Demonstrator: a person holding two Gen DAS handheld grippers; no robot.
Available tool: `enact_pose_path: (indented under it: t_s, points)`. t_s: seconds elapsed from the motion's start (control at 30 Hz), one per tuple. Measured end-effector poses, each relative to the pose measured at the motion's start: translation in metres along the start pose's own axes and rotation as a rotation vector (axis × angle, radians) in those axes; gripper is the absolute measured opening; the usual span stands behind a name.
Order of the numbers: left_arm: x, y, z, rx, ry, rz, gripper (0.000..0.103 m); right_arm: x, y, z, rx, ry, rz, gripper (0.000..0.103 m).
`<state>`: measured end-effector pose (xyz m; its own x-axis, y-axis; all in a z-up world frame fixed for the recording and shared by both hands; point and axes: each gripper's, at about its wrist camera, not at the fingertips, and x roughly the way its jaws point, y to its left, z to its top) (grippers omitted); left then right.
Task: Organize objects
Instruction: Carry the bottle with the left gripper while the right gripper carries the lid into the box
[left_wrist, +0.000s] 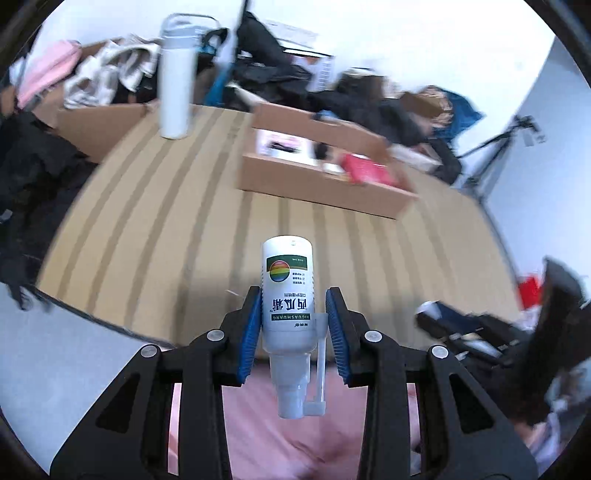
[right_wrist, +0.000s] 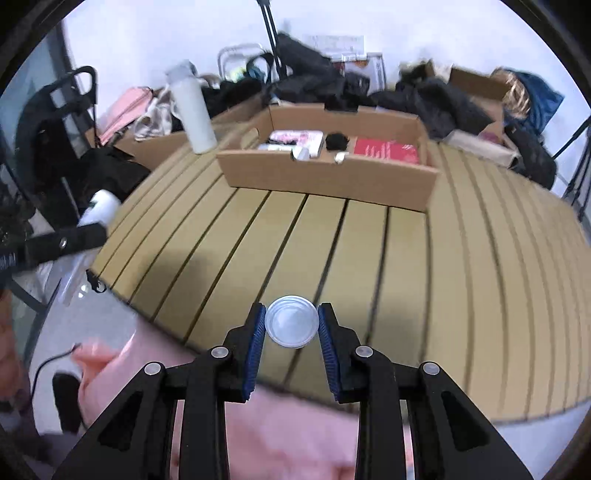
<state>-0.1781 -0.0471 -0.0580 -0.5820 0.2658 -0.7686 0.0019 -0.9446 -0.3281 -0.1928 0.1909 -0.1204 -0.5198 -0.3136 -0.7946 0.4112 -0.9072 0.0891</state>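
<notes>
Gripping a white spray bottle (left_wrist: 288, 295) between its blue pads (left_wrist: 249, 332), the left hand-held gripper (left_wrist: 293, 325) holds it upside down above the near edge of the slatted wooden surface (left_wrist: 166, 236); the nozzle and its thin tube point back toward the camera, and the label with a rainbow circle faces up. One pad touches the bottle's side, and the other presses on a small clip on the tube side. The right hand-held gripper (right_wrist: 291, 328) is clenched on a small round container with a silver lid (right_wrist: 291, 326), seen from its top, also over the near part of the surface. Farther on the surface stands an open cardboard box (right_wrist: 325, 177), which holds a red flat packet (right_wrist: 386, 151), a pink and white package (right_wrist: 295, 138), a dark round thing (right_wrist: 337, 140) and some small white items. A tall white flask (right_wrist: 192, 110) stands upright to the left of the box, apart from it. Behind the surface lie dark clothes and bags (right_wrist: 332, 85), blurred. A tripod (left_wrist: 498, 155) stands at the far right in the left wrist view.
</notes>
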Motion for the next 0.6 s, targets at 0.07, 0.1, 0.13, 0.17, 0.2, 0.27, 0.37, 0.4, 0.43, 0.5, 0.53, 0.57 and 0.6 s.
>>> enact_pose_path:
  t_s: [0.07, 0.1, 0.13, 0.17, 0.2, 0.27, 0.37, 0.4, 0.43, 0.5, 0.53, 0.57, 0.6]
  points:
    - [-0.003, -0.013, -0.003, 0.026, -0.003, -0.006, 0.031, -0.012, -0.002, -0.013, 0.013, -0.003, -0.018, 0.032]
    - [-0.003, -0.02, -0.004, 0.044, -0.007, 0.0, 0.031, -0.016, -0.004, -0.017, 0.028, -0.006, -0.019, 0.032]
    - [-0.003, -0.025, -0.004, 0.051, -0.005, -0.001, 0.031, -0.019, -0.007, -0.02, 0.042, -0.007, -0.024, 0.032]
    - [-0.002, -0.029, -0.004, 0.056, -0.002, -0.01, 0.031, -0.021, -0.009, -0.02, 0.048, -0.009, -0.028, 0.032]
    - [-0.004, -0.032, -0.004, 0.059, -0.003, -0.018, 0.031, -0.025, -0.011, -0.02, 0.053, -0.021, -0.029, 0.032]
    - [-0.004, -0.037, 0.0, 0.069, -0.003, -0.022, 0.031, -0.031, -0.015, -0.016, 0.057, -0.039, -0.024, 0.032]
    - [-0.006, -0.045, 0.027, 0.09, -0.019, -0.045, 0.031, -0.038, -0.023, 0.0, 0.049, -0.066, -0.024, 0.031]
    - [-0.008, -0.047, 0.045, 0.093, -0.035, -0.061, 0.031, -0.04, -0.028, 0.014, 0.04, -0.083, -0.022, 0.032]
    - [-0.007, -0.05, 0.058, 0.095, -0.041, -0.076, 0.031, -0.041, -0.031, 0.024, 0.034, -0.096, -0.02, 0.032]
    - [0.0, -0.054, 0.1, 0.098, -0.032, -0.118, 0.031, -0.045, -0.042, 0.063, 0.0, -0.125, 0.023, 0.032]
    - [0.007, -0.056, 0.123, 0.085, -0.021, -0.129, 0.031, -0.046, -0.045, 0.077, -0.009, -0.138, 0.034, 0.032]
    - [0.016, -0.059, 0.146, 0.089, -0.011, -0.141, 0.031, -0.045, -0.052, 0.1, -0.026, -0.152, 0.045, 0.032]
    - [0.029, -0.061, 0.17, 0.083, -0.005, -0.133, 0.031, -0.041, -0.057, 0.119, -0.042, -0.155, 0.052, 0.032]
